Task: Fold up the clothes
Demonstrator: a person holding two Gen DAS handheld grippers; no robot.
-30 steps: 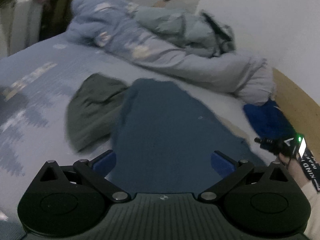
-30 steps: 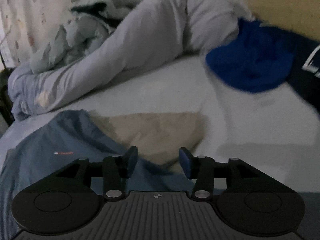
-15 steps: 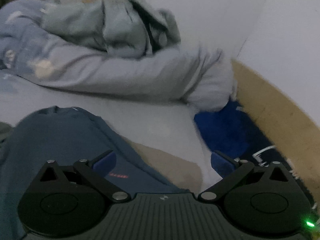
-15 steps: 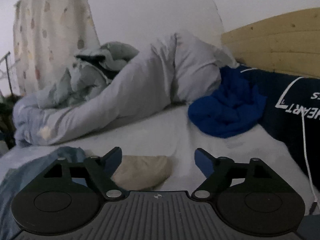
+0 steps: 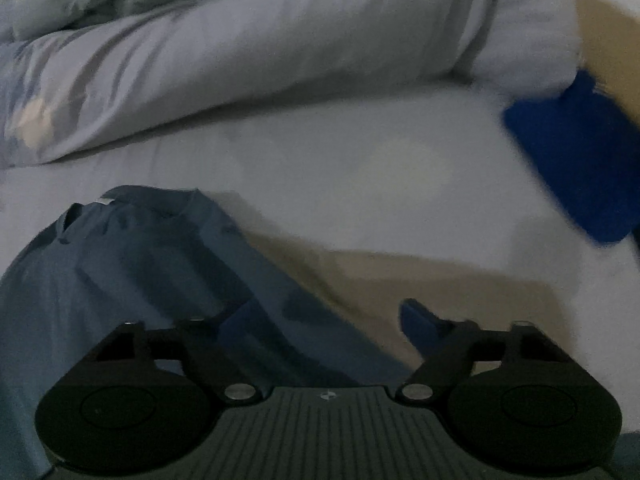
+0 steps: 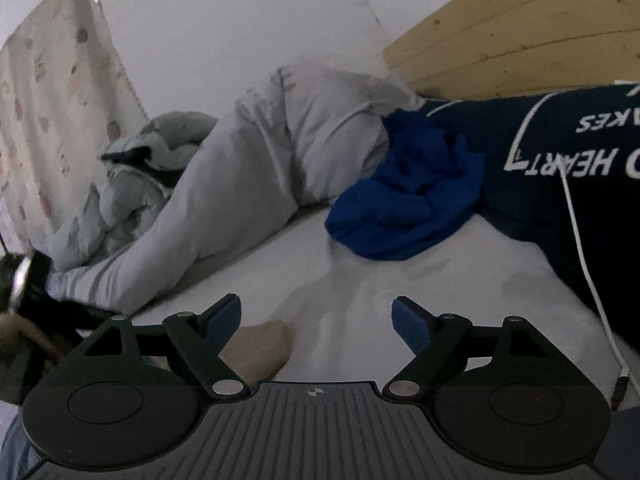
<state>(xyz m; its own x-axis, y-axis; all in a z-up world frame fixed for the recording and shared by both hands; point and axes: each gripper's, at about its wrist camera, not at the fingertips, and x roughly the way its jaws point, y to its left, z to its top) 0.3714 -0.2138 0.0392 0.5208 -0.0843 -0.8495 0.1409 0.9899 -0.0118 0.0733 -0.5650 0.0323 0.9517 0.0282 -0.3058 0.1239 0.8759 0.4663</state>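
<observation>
- Left gripper (image 5: 324, 320): jaws spread wide, nothing between them, low over the bed.
- Slate-blue shirt (image 5: 132, 280) crumpled on white sheet (image 5: 360, 184), collar end away from camera; lies under and ahead of left claw's left finger (image 5: 236, 324), spreading off to lower left.
- Beige garment (image 5: 420, 280) flat on sheet, partly tucked under shirt's right edge; right finger (image 5: 420, 320) of left claw sits over it. Contact with cloth: cannot tell, view blurred.
- Right gripper (image 6: 316, 320): released, jaws wide apart, empty.
- Beige garment tip (image 6: 260, 348) just beside right claw's left finger (image 6: 224, 316), partly hidden behind it.
- Bare sheet (image 6: 360, 280) between and ahead of right jaws.
- Bright blue garment (image 6: 412, 200) bunched farther back, well apart from both claws, touching rolled grey duvet (image 6: 256, 192) and dark navy printed fabric (image 6: 560, 168).
- White cable (image 6: 588, 272) running over navy fabric down to sheet at right.
- Wooden headboard (image 6: 520, 32) behind; patterned curtain (image 6: 44, 128) at left.
</observation>
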